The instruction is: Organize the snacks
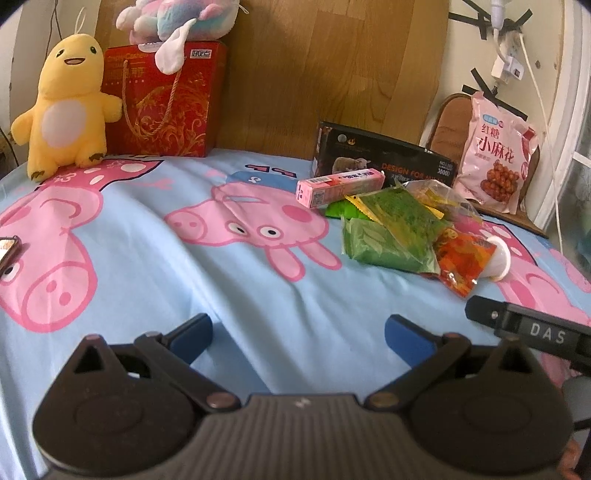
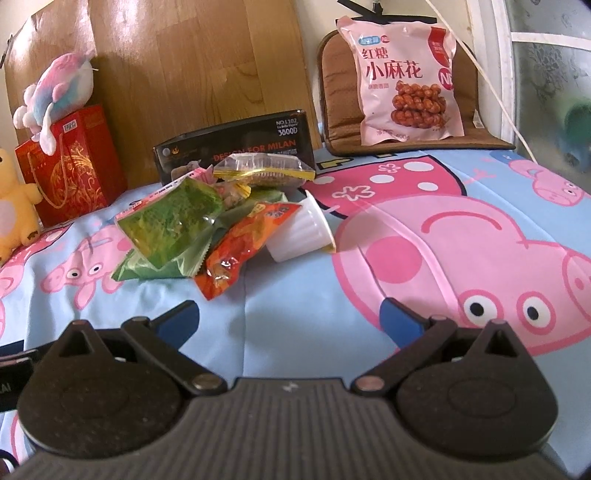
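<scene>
Honestly, both grippers (image 1: 298,334) (image 2: 290,319) are held spread and empty; the loose snack pile (image 2: 207,229) at mid-left could get scattered if nudged.

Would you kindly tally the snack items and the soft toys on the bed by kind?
Green packets: 2
Orange-red packet: 1
Clear yellow-edged bag: 1
White cup: 1
Pink carton: 1
Large pink bag: 1
Soft toys: 2
Total: 9
</scene>
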Motion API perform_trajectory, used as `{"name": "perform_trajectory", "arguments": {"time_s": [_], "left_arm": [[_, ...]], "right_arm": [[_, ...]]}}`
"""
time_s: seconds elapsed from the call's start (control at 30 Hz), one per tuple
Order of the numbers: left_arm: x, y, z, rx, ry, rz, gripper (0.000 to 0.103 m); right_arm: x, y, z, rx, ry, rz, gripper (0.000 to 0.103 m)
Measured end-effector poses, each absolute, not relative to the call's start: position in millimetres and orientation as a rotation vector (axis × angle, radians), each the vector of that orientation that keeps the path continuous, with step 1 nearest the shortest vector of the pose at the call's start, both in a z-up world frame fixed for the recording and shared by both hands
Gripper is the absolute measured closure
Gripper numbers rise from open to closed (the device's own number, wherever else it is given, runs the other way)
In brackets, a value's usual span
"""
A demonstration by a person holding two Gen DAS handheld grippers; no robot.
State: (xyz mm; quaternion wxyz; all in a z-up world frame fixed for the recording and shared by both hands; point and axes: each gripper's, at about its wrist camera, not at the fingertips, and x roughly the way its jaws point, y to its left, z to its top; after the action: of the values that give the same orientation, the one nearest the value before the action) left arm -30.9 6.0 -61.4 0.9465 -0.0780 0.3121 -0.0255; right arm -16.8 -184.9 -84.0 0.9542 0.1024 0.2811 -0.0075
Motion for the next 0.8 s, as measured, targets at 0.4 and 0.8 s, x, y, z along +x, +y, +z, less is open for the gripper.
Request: {"name": "perform_trajectory", "arguments": {"time_s": [0.4, 0.8], "left_arm": [[-28.9, 2.5, -65.6, -0.146, 0.604, -0.004, 0.0], [-30.8, 6.7, -66.1, -0.173, 0.575, -0.027, 0.0]], "right_arm": [[-16.7, -182.1, -84.9, 0.198, 0.565, 0.012, 0.0], [-21.7, -191.8, -86.0, 0.29, 0.522, 0.045, 0.0]]}}
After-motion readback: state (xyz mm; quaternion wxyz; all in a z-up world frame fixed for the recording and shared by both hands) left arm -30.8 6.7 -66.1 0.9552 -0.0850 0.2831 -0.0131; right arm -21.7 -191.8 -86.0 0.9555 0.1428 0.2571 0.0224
